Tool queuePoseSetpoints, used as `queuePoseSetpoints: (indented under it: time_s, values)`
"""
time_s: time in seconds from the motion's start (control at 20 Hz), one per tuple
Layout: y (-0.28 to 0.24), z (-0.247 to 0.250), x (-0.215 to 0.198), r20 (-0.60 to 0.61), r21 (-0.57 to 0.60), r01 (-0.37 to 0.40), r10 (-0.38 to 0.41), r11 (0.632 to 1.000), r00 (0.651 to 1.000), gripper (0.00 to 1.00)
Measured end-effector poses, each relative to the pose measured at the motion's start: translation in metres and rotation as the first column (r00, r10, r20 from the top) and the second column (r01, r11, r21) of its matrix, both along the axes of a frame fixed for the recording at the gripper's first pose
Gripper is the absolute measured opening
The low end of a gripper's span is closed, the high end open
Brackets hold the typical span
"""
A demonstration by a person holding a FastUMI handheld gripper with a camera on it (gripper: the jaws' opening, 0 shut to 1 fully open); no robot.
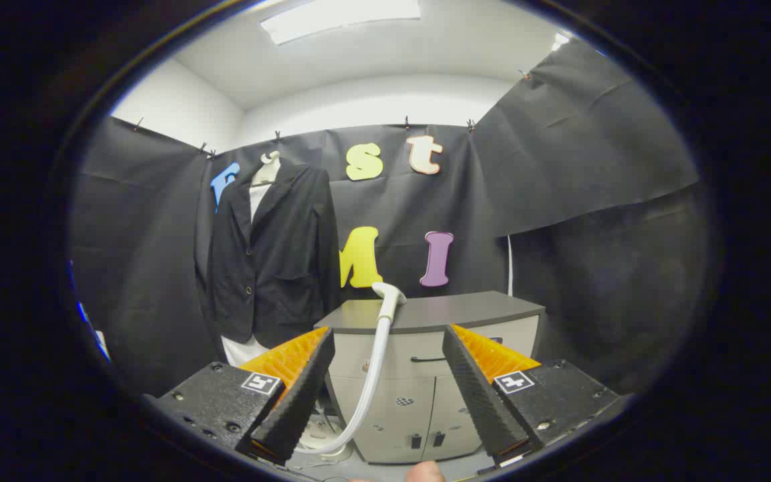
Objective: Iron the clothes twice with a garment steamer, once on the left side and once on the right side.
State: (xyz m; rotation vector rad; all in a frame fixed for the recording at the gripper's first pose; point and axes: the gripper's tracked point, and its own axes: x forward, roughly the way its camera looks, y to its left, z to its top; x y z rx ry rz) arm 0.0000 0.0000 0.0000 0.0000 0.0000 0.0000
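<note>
Gripper view: your gripper (385,338) holds its jaws spread wide, gripping nothing. Between and beyond them the garment steamer head (389,294) rests on the cabinet (466,309) surface, its hose (371,381) curving down to what may be the steamer base, partly hidden. The dark jacket (270,258) hangs against the booth wall, left of the cabinet.

One jacket (272,258), one steamer (385,298), one cabinet (439,314) — nothing doubled.

Steamer head (389,294) on cabinet (466,311); jacket (268,258) hangs left, behind.
</note>
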Motion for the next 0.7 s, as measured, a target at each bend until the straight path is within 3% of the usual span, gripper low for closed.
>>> queuePoseSetpoints:
  time_s: [0.7]
  values:
    - [0.022,-0.005,0.011,-0.015,-0.001,0.046,-0.046,0.999,0.999,1.00]
